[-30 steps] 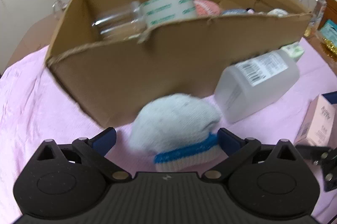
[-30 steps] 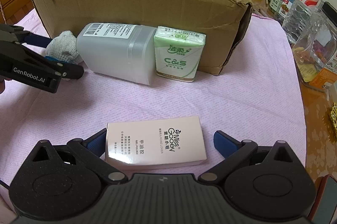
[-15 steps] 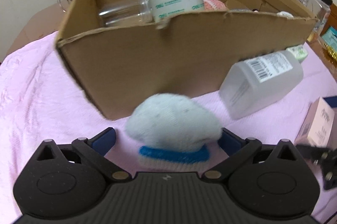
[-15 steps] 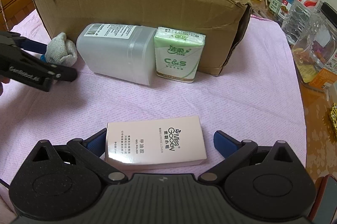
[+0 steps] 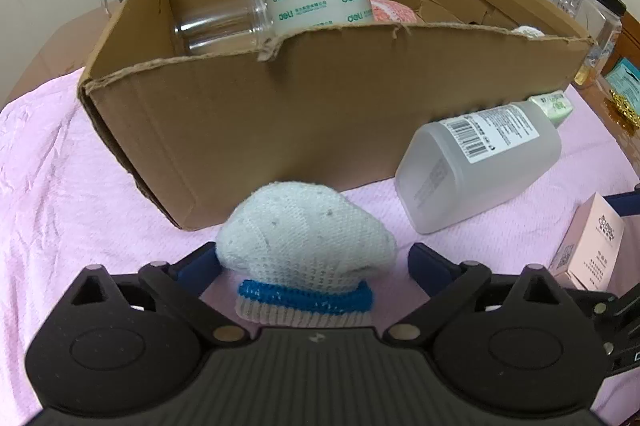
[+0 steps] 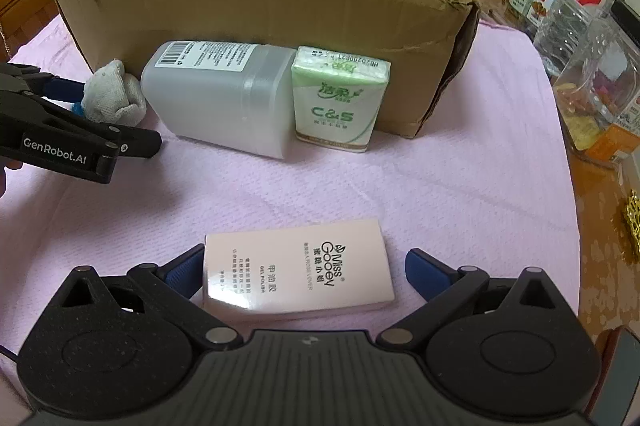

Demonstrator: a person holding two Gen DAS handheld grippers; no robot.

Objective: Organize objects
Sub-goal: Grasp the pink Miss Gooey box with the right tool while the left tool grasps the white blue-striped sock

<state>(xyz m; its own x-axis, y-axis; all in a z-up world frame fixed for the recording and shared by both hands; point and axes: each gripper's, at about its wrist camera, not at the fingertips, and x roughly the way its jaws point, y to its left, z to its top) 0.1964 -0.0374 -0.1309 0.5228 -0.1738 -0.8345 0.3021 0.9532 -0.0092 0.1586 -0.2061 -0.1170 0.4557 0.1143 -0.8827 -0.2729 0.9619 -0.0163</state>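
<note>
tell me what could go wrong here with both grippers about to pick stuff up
The left gripper is open around the soft knit glove; a grip on loose fabric may slip or drag. The glove lies close to the cardboard box and the plastic bottle, so a forward push could nudge them. The right gripper straddles the glossy pink box lying flat; its fingers may slide off.

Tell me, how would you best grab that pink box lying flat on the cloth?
Probably across its two short ends, coming in low from the near side: the pink box lies flat with its length spanning the open right gripper, whose blue fingertips already flank those ends.
</note>
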